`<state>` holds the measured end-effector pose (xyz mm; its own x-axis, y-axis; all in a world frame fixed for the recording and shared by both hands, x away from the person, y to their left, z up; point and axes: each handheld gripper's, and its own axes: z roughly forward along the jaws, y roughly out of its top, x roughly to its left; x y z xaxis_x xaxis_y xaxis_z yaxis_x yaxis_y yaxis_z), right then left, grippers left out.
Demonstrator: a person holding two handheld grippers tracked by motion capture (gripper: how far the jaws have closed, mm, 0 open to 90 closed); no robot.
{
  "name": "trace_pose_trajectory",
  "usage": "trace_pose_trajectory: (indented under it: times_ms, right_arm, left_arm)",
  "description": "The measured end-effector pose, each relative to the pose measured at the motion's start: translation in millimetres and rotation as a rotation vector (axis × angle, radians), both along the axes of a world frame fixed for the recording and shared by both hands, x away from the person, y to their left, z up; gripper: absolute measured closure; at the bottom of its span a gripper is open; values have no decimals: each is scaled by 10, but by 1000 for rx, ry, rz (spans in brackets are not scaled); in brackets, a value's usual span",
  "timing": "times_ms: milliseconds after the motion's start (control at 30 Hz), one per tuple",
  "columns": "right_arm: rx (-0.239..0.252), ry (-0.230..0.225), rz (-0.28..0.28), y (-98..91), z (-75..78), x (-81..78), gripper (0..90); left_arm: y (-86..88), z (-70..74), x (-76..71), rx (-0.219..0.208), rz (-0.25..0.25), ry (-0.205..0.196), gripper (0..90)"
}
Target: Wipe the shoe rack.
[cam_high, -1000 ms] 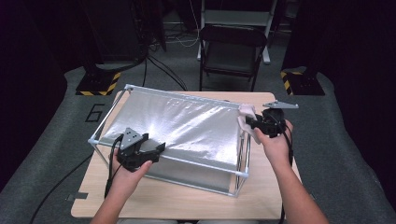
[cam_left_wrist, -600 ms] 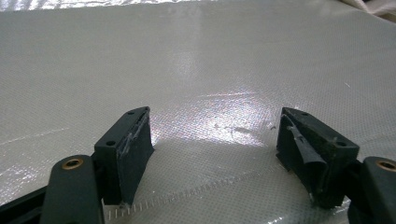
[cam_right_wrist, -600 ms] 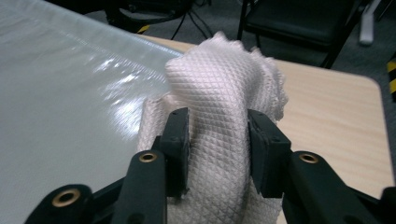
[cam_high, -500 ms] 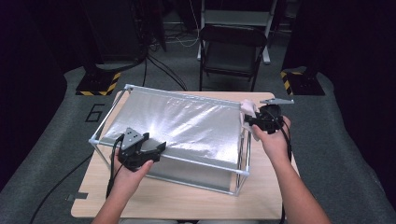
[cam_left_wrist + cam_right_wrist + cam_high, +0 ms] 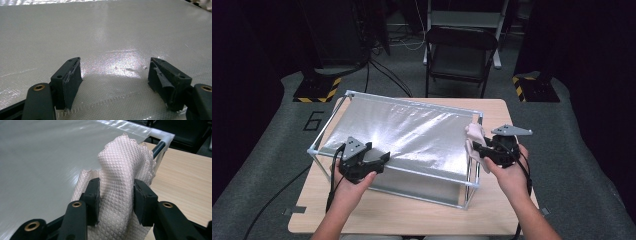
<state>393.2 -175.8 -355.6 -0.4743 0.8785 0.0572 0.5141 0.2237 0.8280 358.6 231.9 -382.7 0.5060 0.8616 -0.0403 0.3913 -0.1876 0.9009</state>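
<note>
Pink quilted cloth (image 5: 122, 177), one piece, sits clamped in the right gripper (image 5: 116, 197) jaws, which just opened slightly, at three o'clock of one silvery woven-topped frame (image 5: 402, 132) on the wooden worktop (image 5: 412, 215); left gripper (image 5: 113, 82) jaws apart.

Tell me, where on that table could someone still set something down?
Not much room: the silver-topped frame box covers most of the wooden table. Bare wood remains as a strip along the near edge between the two forearms, and a patch at the far right corner beyond the right gripper, which clamps a pink quilted cloth. The left gripper hangs open over the box's near-left edge.
</note>
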Motion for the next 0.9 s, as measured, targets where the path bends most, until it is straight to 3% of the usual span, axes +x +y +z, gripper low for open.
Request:
trace_pose_trajectory:
  times_ms: [100, 300, 433, 533, 633, 833, 900]
  right_arm:
    - [43, 9, -34, -45, -30, 185, 586]
    - [29, 18, -92, -45, -44, 565, 565]
    - [59, 19, -117, -70, -57, 728, 575]
    - [59, 21, -124, -56, -53, 672, 577]
    - [90, 42, -93, -72, -55, 513, 568]
    - [93, 31, -16, -62, -62, 40, 545]
    - [79, 14, 12, -40, -63, -183, 541]
  left_arm:
    - [-6, 0, 5, 0, 0, -1, 266]
    - [-26, -1, 9, 1, 5, -5, 268]
    - [-33, -2, 19, -2, 8, -7, 268]
    - [-31, -1, 18, -1, 8, -6, 268]
    - [-32, -5, 16, -2, 9, -11, 268]
    - [-30, -5, 27, -4, 6, -8, 268]
    - [-32, -3, 32, -1, 7, -4, 269]
